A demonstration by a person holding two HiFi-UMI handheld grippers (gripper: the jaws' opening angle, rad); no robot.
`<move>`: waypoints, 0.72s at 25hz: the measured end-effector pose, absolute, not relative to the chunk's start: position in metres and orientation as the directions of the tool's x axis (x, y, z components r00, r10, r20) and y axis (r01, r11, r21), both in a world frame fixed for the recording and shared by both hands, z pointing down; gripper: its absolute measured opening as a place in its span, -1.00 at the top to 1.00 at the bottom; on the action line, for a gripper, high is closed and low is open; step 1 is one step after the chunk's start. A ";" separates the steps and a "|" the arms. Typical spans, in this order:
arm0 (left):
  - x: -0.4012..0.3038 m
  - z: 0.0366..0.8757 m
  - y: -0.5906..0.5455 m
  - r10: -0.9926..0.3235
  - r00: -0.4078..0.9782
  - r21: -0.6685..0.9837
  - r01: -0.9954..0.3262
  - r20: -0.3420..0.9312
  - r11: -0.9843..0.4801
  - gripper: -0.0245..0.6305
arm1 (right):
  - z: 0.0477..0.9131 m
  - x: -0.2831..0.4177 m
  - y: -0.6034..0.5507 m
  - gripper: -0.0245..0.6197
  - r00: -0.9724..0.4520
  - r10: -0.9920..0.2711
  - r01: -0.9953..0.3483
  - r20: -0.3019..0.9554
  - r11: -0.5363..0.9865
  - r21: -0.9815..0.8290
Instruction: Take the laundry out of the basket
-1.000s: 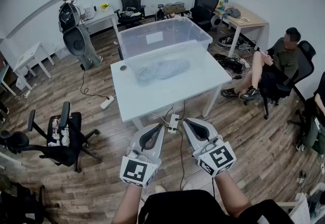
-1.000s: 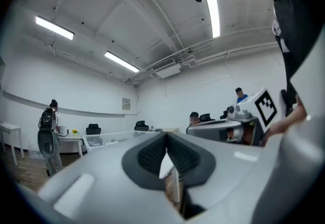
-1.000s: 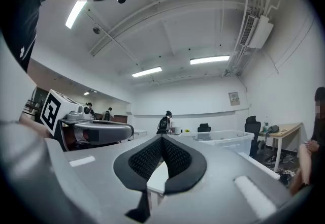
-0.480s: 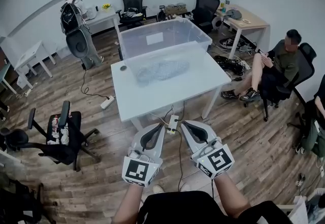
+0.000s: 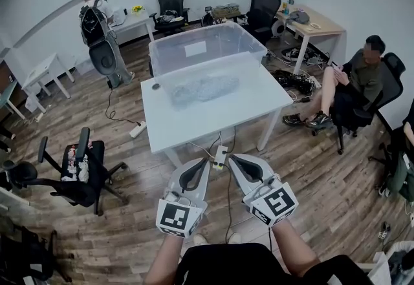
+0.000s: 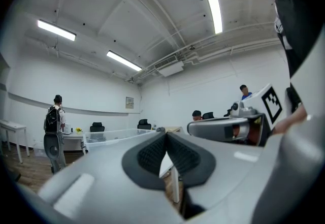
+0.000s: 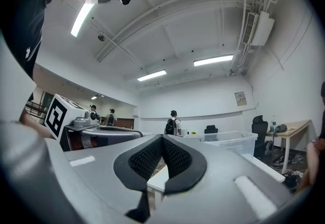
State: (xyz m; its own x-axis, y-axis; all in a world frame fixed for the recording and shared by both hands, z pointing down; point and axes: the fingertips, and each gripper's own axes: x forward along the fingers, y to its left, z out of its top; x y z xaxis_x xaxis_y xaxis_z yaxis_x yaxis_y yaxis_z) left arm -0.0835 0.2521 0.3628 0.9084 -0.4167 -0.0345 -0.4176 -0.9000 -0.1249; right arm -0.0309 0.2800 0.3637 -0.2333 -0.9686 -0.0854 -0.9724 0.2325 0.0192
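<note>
- A second on, little has changed: the left gripper (image 5: 206, 161) and the right gripper (image 5: 231, 156) still hang side by side low in front of the person, over the wooden floor and well short of the bench (image 5: 213, 123)
- Both pairs of jaws are pressed together, pad against pad, with nothing between them; each gripper view shows only the room beyond the tips
- The laundry (image 5: 206, 88), a grey patterned bundle, lies where it lay, at the bottom of the clear plastic basket (image 5: 207, 33) on the far half of the bench, seen through the near wall
- The basket has not been shifted, and nothing has been lifted out
- Around the room the picture holds too: a standing person with a backpack (image 5: 96, 25) at the far desks, a seated person (image 5: 359, 73) off to the right
- What that means for the task: it looks not yet begun. The person would have to step up to the bench, bring a gripper over the rim, part its jaws and close them on a fold of the cloth
- The high wall will likely force a reach from above
</note>
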 end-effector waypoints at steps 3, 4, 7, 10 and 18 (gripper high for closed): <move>-0.076 0.364 0.259 -0.424 0.905 -0.132 -0.424 -0.035 -0.896 0.90 | 0.367 -0.023 0.286 0.93 -0.241 -0.967 -0.970 -0.087 0.241 0.011; -0.073 0.365 0.262 -0.425 0.904 -0.131 -0.426 -0.035 -0.895 0.90 | 0.368 -0.020 0.288 0.93 -0.243 -0.966 -0.970 -0.085 0.243 0.009; -0.065 0.367 0.273 -0.430 0.902 -0.128 -0.430 -0.027 -0.894 0.90 | 0.371 -0.012 0.298 0.93 -0.249 -0.965 -0.968 -0.082 0.250 0.004; -0.057 0.370 0.282 -0.433 0.901 -0.127 -0.432 -0.020 -0.893 0.90 | 0.373 -0.003 0.307 0.93 -0.254 -0.964 -0.967 -0.085 0.255 -0.005; -0.053 0.373 0.290 -0.444 0.896 -0.107 -0.443 -0.011 -0.890 0.90 | 0.374 0.004 0.314 0.93 -0.267 -0.960 -0.963 -0.089 0.269 -0.011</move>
State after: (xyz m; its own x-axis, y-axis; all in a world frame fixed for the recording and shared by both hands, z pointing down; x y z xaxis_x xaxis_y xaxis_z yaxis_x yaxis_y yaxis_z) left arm -0.0525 0.2903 0.3727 0.8957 -0.4444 -0.0115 -0.4430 -0.8901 -0.1069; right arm 0.0044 0.3141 0.3739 -0.2671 -0.9595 -0.0893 -0.9630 0.2691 -0.0111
